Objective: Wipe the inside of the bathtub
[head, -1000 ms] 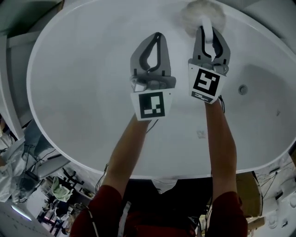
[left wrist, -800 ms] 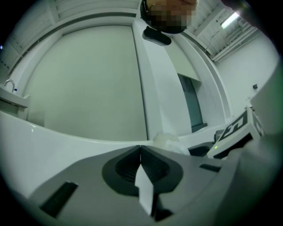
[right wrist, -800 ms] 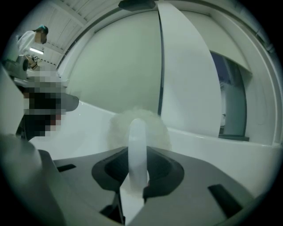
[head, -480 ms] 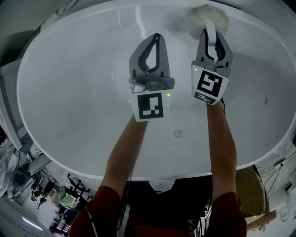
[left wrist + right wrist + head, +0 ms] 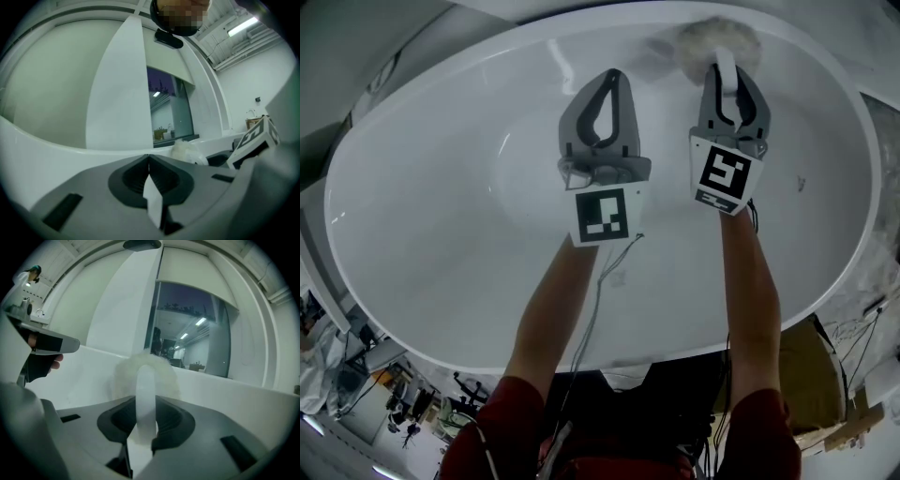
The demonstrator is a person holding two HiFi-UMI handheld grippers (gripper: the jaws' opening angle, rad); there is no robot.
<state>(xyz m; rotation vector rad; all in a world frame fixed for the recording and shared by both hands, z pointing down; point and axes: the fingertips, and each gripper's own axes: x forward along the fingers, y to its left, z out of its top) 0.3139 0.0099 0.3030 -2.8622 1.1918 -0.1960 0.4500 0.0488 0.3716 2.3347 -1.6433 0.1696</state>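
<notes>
While the person leans in over the near rim of the white oval bathtub (image 5: 422,216), both bare forearms stretch across its hollow toward the far rim, with red sleeves (image 5: 511,417) bunched up outside the near rim. Right gripper (image 5: 729,80): jaws clamped narrowly on the white handle (image 5: 725,58) of a fluffy white scrubber (image 5: 717,36). The right gripper view confirms this, with the handle (image 5: 146,399) standing upright between the two dark pads and the fluffy head (image 5: 166,376) spreading behind it. The scrubber head lies against the tub's far inner wall, just under the far rim. Left gripper (image 5: 619,77): jaws fully together, tips meeting in one seam (image 5: 149,159), nothing gripped. It is held over the tub's hollow just beside the right gripper and a little further from the far rim, and no view shows it touching the tub. Each gripper carries its black-and-white marker cube on the side toward the near rim, left cube (image 5: 604,214) and right cube (image 5: 722,173). A thin cable (image 5: 595,291) trails from the left gripper back over the tub's near wall. Beyond the far rim, both gripper views show a dark glass pane (image 5: 197,333) and a white upright panel (image 5: 119,93)
</notes>
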